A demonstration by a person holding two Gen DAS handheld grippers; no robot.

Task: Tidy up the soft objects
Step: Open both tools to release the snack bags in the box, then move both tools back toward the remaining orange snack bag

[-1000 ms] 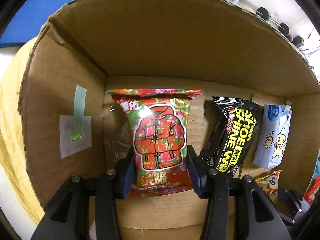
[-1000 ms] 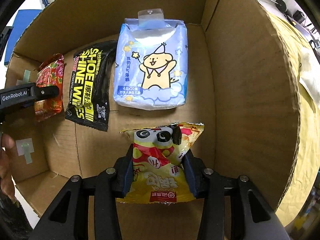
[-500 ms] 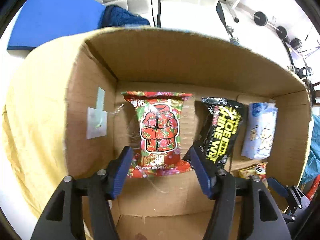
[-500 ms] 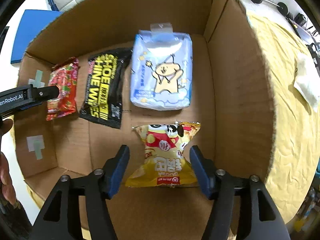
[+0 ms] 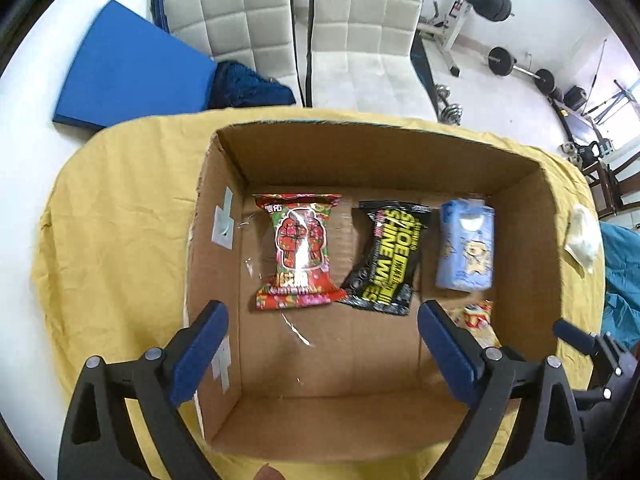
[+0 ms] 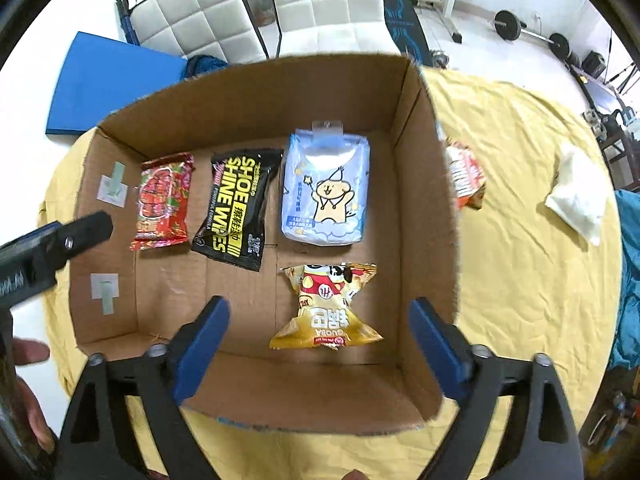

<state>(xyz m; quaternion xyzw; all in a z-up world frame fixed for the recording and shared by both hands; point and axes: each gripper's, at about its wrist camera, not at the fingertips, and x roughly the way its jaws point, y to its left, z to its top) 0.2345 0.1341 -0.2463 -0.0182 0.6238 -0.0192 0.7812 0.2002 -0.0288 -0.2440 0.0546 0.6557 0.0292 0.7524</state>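
Observation:
An open cardboard box (image 5: 216,208) (image 6: 432,184) holds a red snack pack (image 5: 298,252) (image 6: 162,202), a black shoe-wipes pack (image 5: 386,258) (image 6: 236,208), a blue tissue pack (image 5: 466,246) (image 6: 326,192) and a yellow snack bag (image 6: 326,308) (image 5: 476,318). My left gripper (image 5: 320,344) is open and empty, raised above the box's near side. My right gripper (image 6: 320,340) is open and empty, raised above the yellow bag. The left gripper also shows at the left of the right wrist view (image 6: 60,240).
The box stands on a table under a yellow cloth (image 6: 520,280). An orange snack bag (image 6: 466,176) and a white packet (image 6: 576,200) (image 5: 582,236) lie on the cloth right of the box. White chairs (image 5: 360,40) and a blue mat (image 5: 128,80) stand beyond.
Both grippers let go of their packs, opened wide and rose out of the box. The red pack and the yellow bag stay on the box floor.

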